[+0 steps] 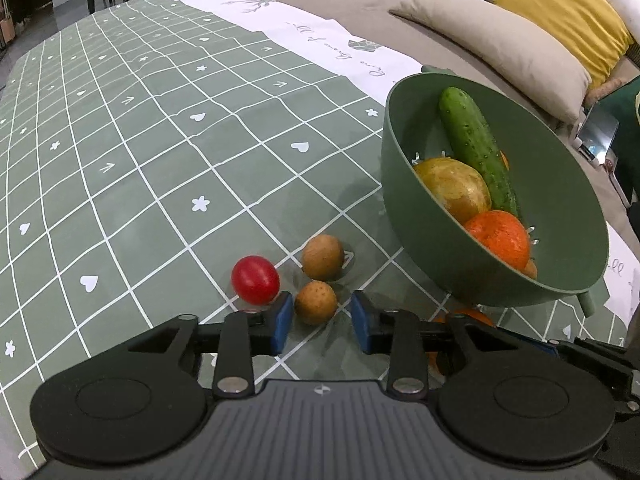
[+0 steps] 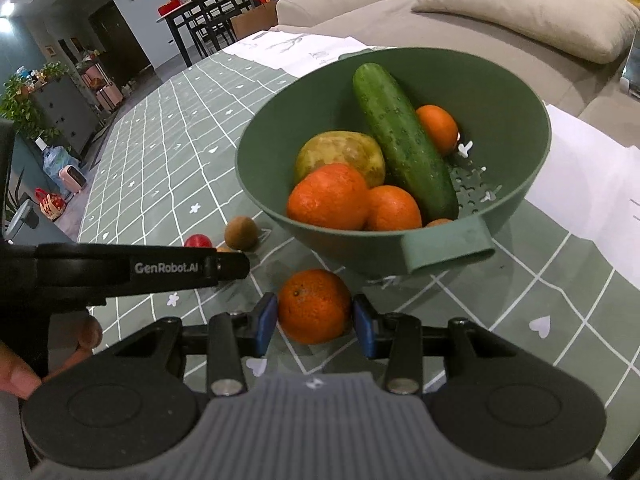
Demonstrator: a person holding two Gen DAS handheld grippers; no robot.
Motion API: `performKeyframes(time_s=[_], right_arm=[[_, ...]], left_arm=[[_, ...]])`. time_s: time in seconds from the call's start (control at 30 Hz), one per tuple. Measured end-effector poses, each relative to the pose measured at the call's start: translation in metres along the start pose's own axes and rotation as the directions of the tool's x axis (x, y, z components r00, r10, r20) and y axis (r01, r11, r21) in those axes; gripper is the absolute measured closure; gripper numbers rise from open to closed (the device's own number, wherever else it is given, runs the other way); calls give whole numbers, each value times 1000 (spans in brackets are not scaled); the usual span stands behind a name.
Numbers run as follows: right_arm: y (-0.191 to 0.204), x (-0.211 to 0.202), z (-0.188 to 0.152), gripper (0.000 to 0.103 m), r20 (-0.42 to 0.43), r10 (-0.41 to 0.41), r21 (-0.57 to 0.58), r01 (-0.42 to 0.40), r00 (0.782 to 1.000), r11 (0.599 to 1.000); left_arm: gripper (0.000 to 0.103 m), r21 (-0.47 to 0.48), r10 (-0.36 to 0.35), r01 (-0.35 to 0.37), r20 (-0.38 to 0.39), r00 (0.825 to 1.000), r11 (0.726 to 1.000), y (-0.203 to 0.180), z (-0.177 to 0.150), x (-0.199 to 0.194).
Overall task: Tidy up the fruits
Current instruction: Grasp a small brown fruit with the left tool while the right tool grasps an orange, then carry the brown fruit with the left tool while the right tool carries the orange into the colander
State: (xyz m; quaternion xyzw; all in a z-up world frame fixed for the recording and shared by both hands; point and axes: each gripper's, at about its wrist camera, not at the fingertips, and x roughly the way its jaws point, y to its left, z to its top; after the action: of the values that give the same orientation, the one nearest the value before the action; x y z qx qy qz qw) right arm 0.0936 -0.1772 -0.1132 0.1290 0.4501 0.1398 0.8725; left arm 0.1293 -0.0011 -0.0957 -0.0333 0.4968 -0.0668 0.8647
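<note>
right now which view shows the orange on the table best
The right wrist view: the orange sits whole between the right gripper fingers, just in front of the green bowl. In the left wrist view only a sliver of it peeks out behind the gripper body, below the bowl.

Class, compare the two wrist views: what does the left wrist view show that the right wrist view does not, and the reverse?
Only the left: the left claw around a small brown fruit, right pad apart, and a yellow cushion.

Only the right: the right claw closed on an orange, the bowl's handle and a dining table.

Both: the green bowl, cucumber and red tomato.
</note>
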Motion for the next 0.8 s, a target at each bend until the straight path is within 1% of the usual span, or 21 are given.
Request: performKeyframes(time_s=[0.07,0.13,0.4,0.67,0.8], right_arm=[[-1,0,0,65,-1,1,1,-1,1000,1000],[0,0,-1,65,-2,1,-1,-1,1000,1000],[-1,1,-1,65,-16,4,-8,-4,1000,1000],[6,-9,1,65,-45,17,-40,-18,999,999],[9,-25,1,65,-51,33,-74,-37,998,997]], left_arm=[[75,4,12,-12,-2,1000,1000,0,0,1],[77,3,7,-7,-2,1000,1000,0,0,1],[79,32,23,-23,-8,1000,999,-7,-2,-7],[79,50,31,-31,-2,1000,998,-17,-6,-41],[79,49,5,-6,12,1000,999,-23,-11,-60]])
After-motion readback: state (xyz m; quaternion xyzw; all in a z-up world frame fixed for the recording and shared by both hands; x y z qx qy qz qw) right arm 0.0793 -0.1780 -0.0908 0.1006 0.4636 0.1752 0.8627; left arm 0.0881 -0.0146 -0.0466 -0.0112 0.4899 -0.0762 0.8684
